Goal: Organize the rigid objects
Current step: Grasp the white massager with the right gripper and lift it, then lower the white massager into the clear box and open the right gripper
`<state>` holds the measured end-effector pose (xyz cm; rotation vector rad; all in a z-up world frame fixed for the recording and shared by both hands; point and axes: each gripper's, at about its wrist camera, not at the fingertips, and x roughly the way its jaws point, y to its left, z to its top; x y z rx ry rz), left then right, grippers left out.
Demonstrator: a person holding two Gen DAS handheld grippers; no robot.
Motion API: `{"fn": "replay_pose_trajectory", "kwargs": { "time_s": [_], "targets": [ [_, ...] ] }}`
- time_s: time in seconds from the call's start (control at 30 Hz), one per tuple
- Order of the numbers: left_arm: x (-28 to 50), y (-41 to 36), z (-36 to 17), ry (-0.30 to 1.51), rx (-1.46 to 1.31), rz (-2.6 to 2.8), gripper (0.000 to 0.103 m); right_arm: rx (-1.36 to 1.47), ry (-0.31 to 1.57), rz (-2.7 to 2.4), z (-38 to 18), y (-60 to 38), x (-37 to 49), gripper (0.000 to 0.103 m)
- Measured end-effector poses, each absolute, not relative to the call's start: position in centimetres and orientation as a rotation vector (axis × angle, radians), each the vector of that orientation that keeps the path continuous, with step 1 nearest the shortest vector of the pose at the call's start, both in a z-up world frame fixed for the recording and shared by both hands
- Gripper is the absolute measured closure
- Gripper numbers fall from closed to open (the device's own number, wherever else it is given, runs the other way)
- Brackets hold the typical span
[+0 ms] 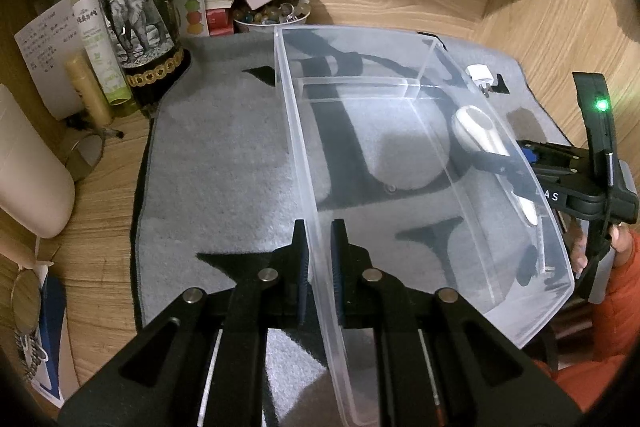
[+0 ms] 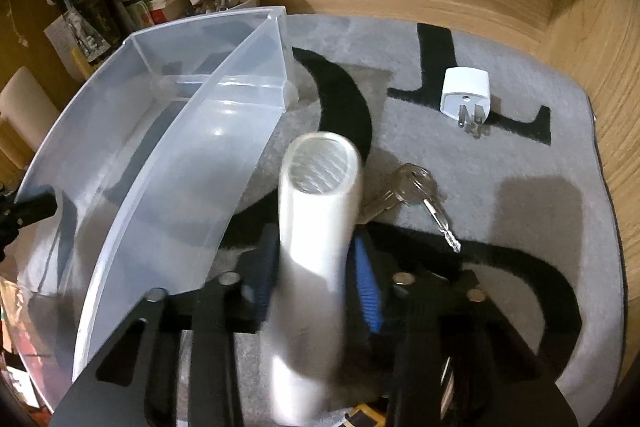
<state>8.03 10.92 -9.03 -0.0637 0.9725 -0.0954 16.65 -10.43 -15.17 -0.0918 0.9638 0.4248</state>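
A clear plastic divided bin [image 1: 532,267] [image 2: 120,131] sits on the grey mat [image 1: 224,163] [image 2: 500,219]. My left gripper [image 1: 319,259] is shut on the bin's near wall, one finger on each side. My right gripper [image 2: 316,267] is shut on a white handled tool with a round ribbed head [image 2: 316,211], held just outside the bin's right wall. The tool shows through the bin in the left wrist view [image 1: 480,135]. A white plug adapter [image 2: 466,93] [image 1: 480,75] and a bunch of keys [image 2: 420,195] lie on the mat to the right.
At the back left stand a dark bottle with an elephant label [image 1: 136,23], a green spray bottle [image 1: 96,35], a bowl of beads [image 1: 272,17], small boxes and papers. A white cylinder [image 1: 28,167] lies at the left. Wooden walls close the back and right.
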Motion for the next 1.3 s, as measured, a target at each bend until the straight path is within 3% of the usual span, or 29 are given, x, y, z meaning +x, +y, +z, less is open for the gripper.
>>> {"fn": "replay_pose_trajectory", "kwargs": {
  "time_s": [0.23,0.8,1.3],
  "targets": [
    [8.0,10.8,-9.0,0.969,-0.064,-0.092,0.093,-0.069,0.904,0.423,-14.1,-10.9,15.7,0.072],
    [8.1,10.8,-9.0,0.961,-0.058,-0.101,0.092,-0.010,0.622,0.431,-5.1,-11.3,13.0,0.072],
    [8.0,10.7,-9.2,0.949,-0.046,-0.105,0.092,-0.074,0.584,0.577,-3.2,-4.8,12.1,0.072]
  ]
}}
